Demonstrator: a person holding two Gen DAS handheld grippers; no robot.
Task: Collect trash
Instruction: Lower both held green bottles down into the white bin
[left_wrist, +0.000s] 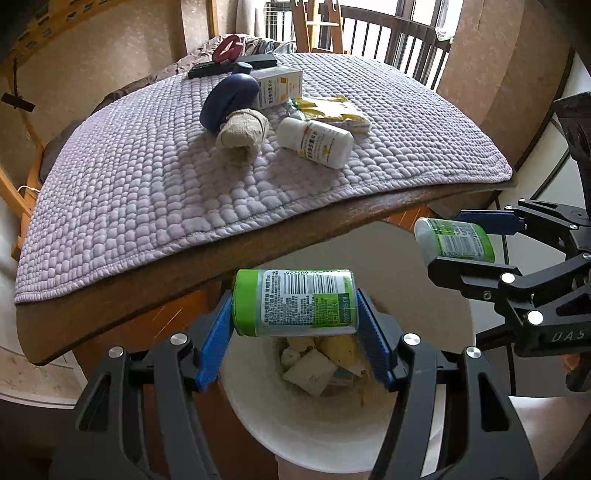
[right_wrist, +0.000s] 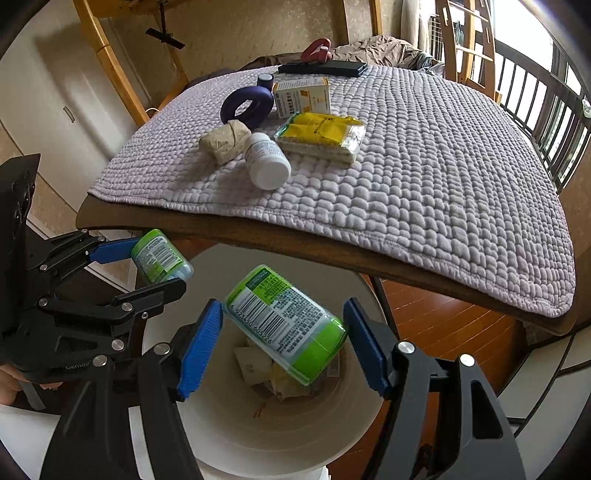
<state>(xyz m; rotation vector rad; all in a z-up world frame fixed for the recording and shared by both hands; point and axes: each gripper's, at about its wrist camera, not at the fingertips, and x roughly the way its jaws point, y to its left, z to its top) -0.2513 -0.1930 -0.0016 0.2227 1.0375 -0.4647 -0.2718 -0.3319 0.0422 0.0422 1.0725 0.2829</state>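
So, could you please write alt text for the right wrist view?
The right gripper stands open around a green canister, tilted above a white bin of trash. The left gripper holds another green canister beside a quilt-covered table.

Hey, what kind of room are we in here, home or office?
Most likely a lived-in home room: a table under a quilted lavender cloth, wood flooring, a balcony-style railing, and a white waste bin.

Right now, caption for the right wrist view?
Right gripper releasing a green container over the white bin.
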